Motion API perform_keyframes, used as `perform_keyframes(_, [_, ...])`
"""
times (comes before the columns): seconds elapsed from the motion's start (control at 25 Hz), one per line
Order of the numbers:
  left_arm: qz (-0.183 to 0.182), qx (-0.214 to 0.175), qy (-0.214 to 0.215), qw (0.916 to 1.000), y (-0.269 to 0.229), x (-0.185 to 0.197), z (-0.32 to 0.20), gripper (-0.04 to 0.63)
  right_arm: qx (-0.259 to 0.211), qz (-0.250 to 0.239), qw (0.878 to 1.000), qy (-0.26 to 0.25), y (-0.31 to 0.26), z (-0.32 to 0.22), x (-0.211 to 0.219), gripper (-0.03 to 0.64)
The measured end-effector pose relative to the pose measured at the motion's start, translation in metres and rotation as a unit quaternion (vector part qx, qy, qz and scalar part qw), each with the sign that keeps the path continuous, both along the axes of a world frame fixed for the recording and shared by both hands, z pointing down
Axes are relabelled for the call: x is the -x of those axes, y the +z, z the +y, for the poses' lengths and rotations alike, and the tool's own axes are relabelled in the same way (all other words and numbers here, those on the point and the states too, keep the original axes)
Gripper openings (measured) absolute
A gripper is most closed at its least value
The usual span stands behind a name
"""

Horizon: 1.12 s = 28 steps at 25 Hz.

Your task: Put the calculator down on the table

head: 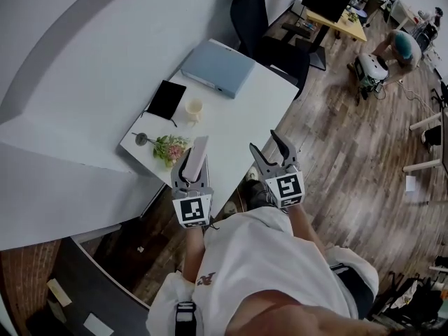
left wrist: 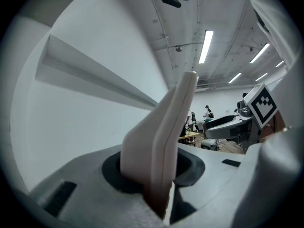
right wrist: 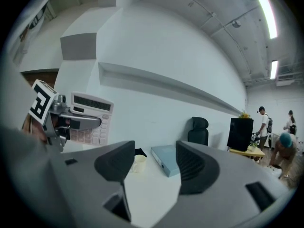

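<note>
The jaws of the left gripper (head: 189, 176) clamp the lower end of the calculator (head: 199, 152), holding it upright by the near edge of the table (head: 238, 117). The right gripper (head: 270, 149) is spread and empty. The calculator looks light, stiff and smooth-shelled, so it is best gripped on its casing rather than its keys.
</note>
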<state>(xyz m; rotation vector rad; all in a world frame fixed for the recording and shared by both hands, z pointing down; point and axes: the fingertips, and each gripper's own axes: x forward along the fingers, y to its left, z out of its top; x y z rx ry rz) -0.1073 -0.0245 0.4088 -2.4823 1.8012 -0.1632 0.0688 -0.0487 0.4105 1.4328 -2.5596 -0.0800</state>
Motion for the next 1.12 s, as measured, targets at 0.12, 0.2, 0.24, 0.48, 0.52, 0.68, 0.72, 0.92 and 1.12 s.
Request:
perform_keyframes(0.12, [-0.001,0.001,-0.009,1.0000,0.001,-0.001,-0.014,0.118,0.001,-0.001,1.000,-0.010,0.000,-0.017,0.000,0.275])
perform_keyframes(0.2, [-0.001,0.003,-0.016,0.9999,0.002,-0.003,-0.024,0.118,0.002,-0.002,1.000,-0.015,0.001,-0.030,-0.002,0.273])
perform_keyframes(0.24, [-0.002,0.005,-0.019,0.9998,0.003,-0.005,-0.029,0.118,0.004,-0.003,1.000,-0.018,0.002,-0.036,-0.004,0.273])
perform_keyframes(0.48, [-0.005,0.012,-0.041,0.9991,0.005,-0.016,-0.060,0.118,0.013,-0.004,0.999,-0.041,0.005,-0.075,-0.014,0.272])
perform_keyframes(0.52, [-0.005,0.013,-0.046,0.9988,0.004,-0.018,-0.064,0.118,0.013,-0.005,0.999,-0.047,0.005,-0.080,-0.015,0.270])
perform_keyframes(0.68, [-0.009,0.017,-0.070,0.9973,0.004,-0.022,-0.079,0.118,0.017,-0.009,0.997,-0.071,0.006,-0.104,-0.017,0.270])
perform_keyframes(0.72, [-0.010,0.018,-0.076,0.9969,0.003,-0.023,-0.083,0.118,0.018,-0.010,0.997,-0.076,0.006,-0.110,-0.017,0.270])
perform_keyframes(0.92, [-0.016,0.023,-0.104,0.9942,0.000,-0.030,-0.103,0.118,0.023,-0.015,0.994,-0.106,0.006,-0.139,-0.021,0.267])
perform_keyframes(1.12, [-0.022,0.028,-0.132,0.9906,0.003,-0.033,-0.117,0.118,0.027,-0.020,0.990,-0.135,0.010,-0.164,-0.021,0.265])
